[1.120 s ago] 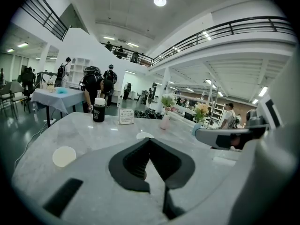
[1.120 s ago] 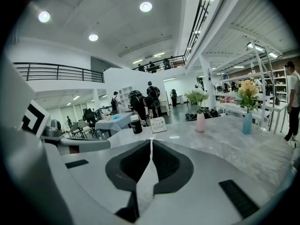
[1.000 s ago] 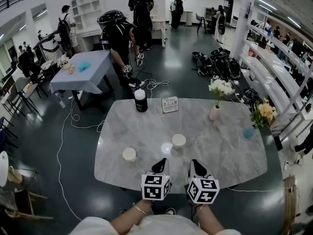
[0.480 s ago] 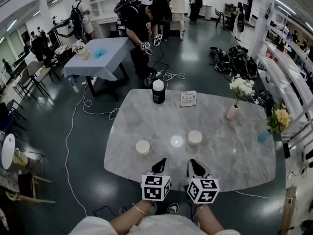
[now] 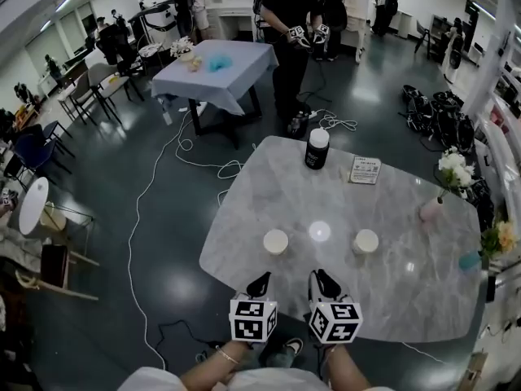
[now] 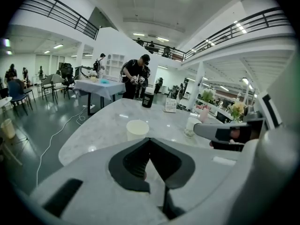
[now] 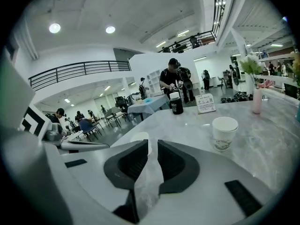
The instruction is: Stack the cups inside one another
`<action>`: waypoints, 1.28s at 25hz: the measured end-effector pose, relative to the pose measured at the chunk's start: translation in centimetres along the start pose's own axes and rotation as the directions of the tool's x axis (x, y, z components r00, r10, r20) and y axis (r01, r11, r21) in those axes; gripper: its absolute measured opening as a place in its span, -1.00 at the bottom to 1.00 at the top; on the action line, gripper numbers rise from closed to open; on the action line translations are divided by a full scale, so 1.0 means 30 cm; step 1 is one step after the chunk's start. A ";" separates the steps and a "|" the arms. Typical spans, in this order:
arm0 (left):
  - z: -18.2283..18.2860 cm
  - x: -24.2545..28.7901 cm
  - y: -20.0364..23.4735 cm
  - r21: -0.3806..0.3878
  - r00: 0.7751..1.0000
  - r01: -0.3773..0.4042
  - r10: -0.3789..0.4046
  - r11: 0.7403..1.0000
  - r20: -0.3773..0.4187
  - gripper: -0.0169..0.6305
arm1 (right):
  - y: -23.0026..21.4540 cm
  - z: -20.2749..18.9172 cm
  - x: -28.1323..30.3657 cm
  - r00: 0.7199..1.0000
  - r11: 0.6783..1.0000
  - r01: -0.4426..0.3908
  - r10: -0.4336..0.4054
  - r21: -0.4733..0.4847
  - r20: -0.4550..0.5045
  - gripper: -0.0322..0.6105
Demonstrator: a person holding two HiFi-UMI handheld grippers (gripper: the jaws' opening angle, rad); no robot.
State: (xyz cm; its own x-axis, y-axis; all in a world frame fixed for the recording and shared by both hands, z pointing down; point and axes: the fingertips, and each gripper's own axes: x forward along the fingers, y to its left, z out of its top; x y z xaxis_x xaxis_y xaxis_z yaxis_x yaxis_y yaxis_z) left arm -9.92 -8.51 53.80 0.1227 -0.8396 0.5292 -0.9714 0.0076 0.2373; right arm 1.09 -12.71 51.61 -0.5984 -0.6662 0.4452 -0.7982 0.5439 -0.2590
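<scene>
Two white paper cups stand apart and upright on the marble table [image 5: 407, 300]. The left cup [image 5: 275, 241] [image 6: 138, 129] is just ahead of my left gripper [image 5: 260, 282] [image 6: 149, 140], whose jaws are shut and empty. The right cup [image 5: 365, 241] [image 7: 225, 132] stands ahead and to the right of my right gripper [image 5: 319, 279] [image 7: 150, 142], which is shut to a thin slit with nothing in it. Both grippers hover side by side near the table's front edge and touch neither cup.
At the table's far edge stand a black bottle with a white lid [image 5: 317, 148] and a small card [image 5: 365, 169]. A pink vase with white flowers [image 5: 431, 208], more flowers [image 5: 498, 239] and a blue cup [image 5: 470, 261] are on the right. People and cables are beyond.
The view has swung, so the table now sits further right. Both grippers have shifted left relative to the cups: the left one was between the cups and now faces the left cup.
</scene>
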 end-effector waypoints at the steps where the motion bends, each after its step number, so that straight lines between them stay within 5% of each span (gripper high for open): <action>1: -0.007 -0.006 0.023 -0.009 1.000 -0.015 0.015 1.000 -0.001 -0.96 | 0.014 -0.005 0.018 1.000 1.000 -0.014 0.014 -0.005 -0.007 -0.80; 12: -0.036 -0.007 0.180 -0.067 0.994 -0.110 0.110 0.992 -0.011 -0.96 | 0.116 -0.048 0.199 0.990 0.993 -0.113 0.110 -0.039 -0.087 -0.54; 32: -0.104 0.115 0.326 -0.128 0.989 -0.131 0.121 0.983 -0.083 -0.96 | 0.150 -0.163 0.434 0.967 0.985 -0.146 0.121 -0.097 -0.225 -0.20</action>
State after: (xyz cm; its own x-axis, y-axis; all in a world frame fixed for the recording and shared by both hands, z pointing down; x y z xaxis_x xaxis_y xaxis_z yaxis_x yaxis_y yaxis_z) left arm -18.36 -9.63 60.49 0.0205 -0.7846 0.6197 -0.9450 0.1872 0.2683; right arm -9.95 -16.43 60.43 -0.6593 -0.4631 0.5923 -0.6920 0.6819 -0.2371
